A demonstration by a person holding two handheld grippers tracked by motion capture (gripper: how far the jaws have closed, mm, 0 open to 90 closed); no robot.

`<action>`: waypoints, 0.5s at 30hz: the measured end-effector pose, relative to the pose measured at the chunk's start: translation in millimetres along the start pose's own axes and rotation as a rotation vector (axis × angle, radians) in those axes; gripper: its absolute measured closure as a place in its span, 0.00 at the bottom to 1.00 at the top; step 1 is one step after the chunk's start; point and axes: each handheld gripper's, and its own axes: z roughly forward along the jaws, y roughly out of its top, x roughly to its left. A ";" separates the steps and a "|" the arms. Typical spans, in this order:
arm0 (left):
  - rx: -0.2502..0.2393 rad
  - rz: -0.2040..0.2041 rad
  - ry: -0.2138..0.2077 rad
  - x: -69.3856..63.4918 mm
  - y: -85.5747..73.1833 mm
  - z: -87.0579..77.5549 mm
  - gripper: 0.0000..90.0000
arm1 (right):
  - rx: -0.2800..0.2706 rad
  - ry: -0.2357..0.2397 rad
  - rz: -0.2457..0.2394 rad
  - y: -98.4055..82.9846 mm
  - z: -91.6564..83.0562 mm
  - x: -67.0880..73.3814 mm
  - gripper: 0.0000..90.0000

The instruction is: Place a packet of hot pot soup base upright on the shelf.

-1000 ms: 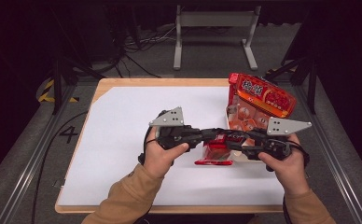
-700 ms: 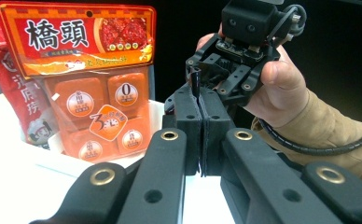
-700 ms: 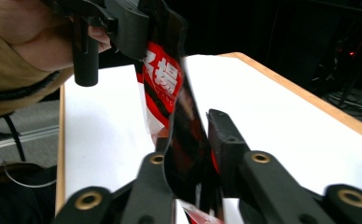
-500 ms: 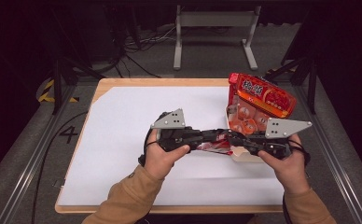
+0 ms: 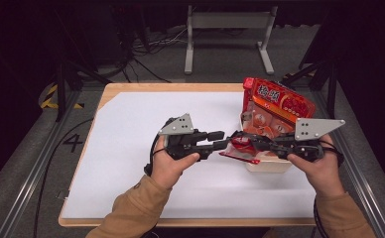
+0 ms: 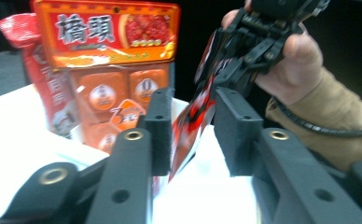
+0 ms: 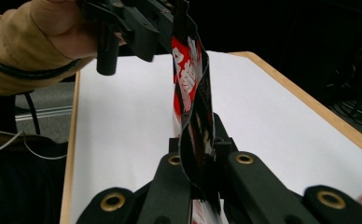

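We note a white-covered table (image 5: 131, 148) bearing an upright orange snack bag (image 5: 275, 111) in a white tub (image 5: 267, 166) at its right. In front of the bag, a small red packet (image 5: 240, 148) hangs above the table: the right gripper (image 7: 195, 163) is clamped on it, while the left gripper (image 6: 193, 126) has its jaws parted around it, not pinching.
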 end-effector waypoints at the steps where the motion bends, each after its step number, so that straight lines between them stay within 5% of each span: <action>1: 0.001 -0.002 0.008 0.6 -1.2 -1.9 0.72 | 0.006 -0.004 0.000 -0.1 -2.4 -1.8 1.00; 15: 0.019 -0.032 0.140 12.7 -25.2 -43.2 0.65 | 0.022 -0.056 0.015 -0.7 -33.2 -23.0 1.00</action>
